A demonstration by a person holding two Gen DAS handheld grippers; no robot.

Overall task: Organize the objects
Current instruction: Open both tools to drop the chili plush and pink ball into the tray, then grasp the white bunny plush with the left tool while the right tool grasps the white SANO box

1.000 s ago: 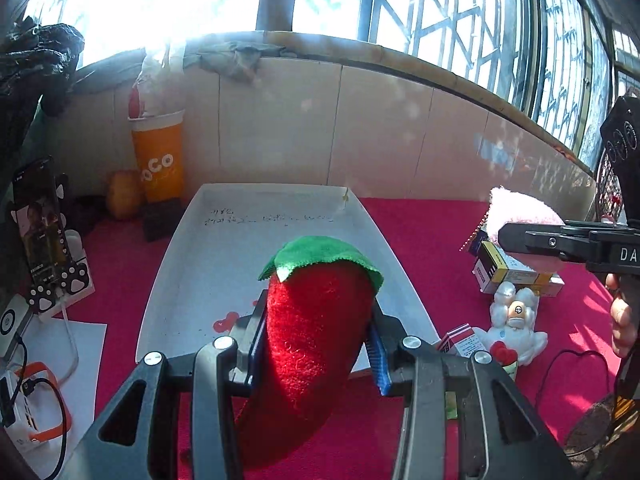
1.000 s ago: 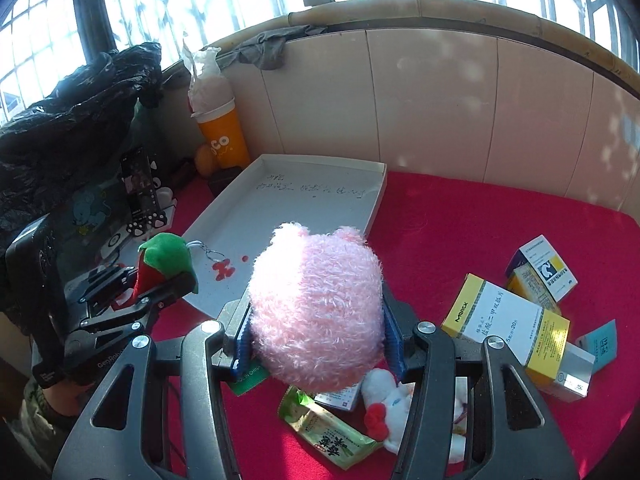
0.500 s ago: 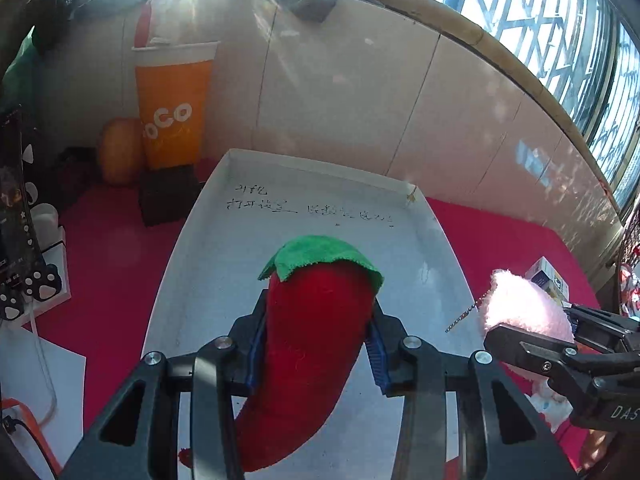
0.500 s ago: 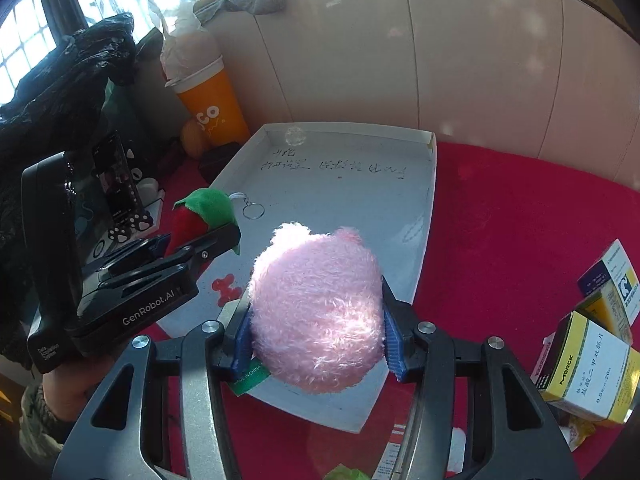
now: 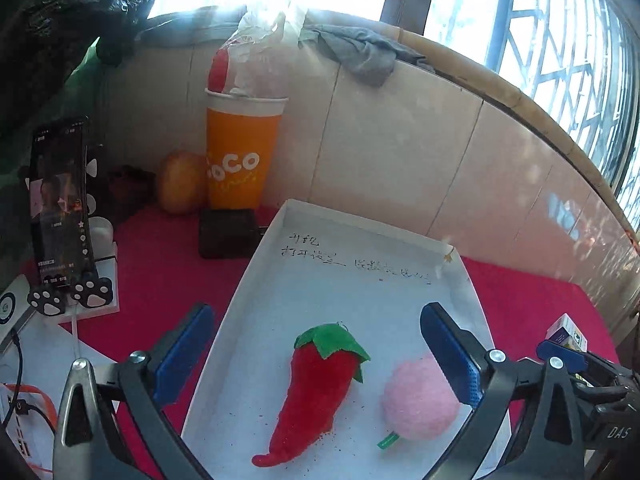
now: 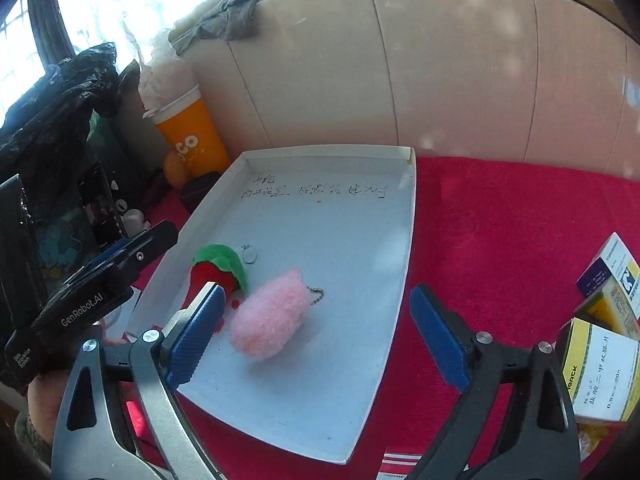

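Observation:
A red plush chili with a green cap point(image 5: 316, 384) and a pink fluffy plush point(image 5: 418, 400) lie side by side in the white tray point(image 5: 360, 288). My left gripper point(image 5: 320, 360) is open and empty, just above the chili. My right gripper point(image 6: 316, 332) is open and empty above the tray's near part, with the pink plush point(image 6: 270, 322) between and beyond its fingers. The chili point(image 6: 216, 270) lies left of the pink plush in the right wrist view, partly hidden by my left finger point(image 6: 196, 336). The tray point(image 6: 360, 360) rests on a red cloth.
An orange cup point(image 5: 238, 152), an orange fruit point(image 5: 180, 188) and a dark box point(image 5: 228, 232) stand behind the tray. A phone on a stand point(image 5: 60, 208) is at left. Several medicine boxes point(image 6: 600, 360) lie on the red cloth at right. A tiled wall rises behind.
Both grippers have opened and let go. The chili and the pink plush now lie in the tray, and both grippers have pulled back slightly.

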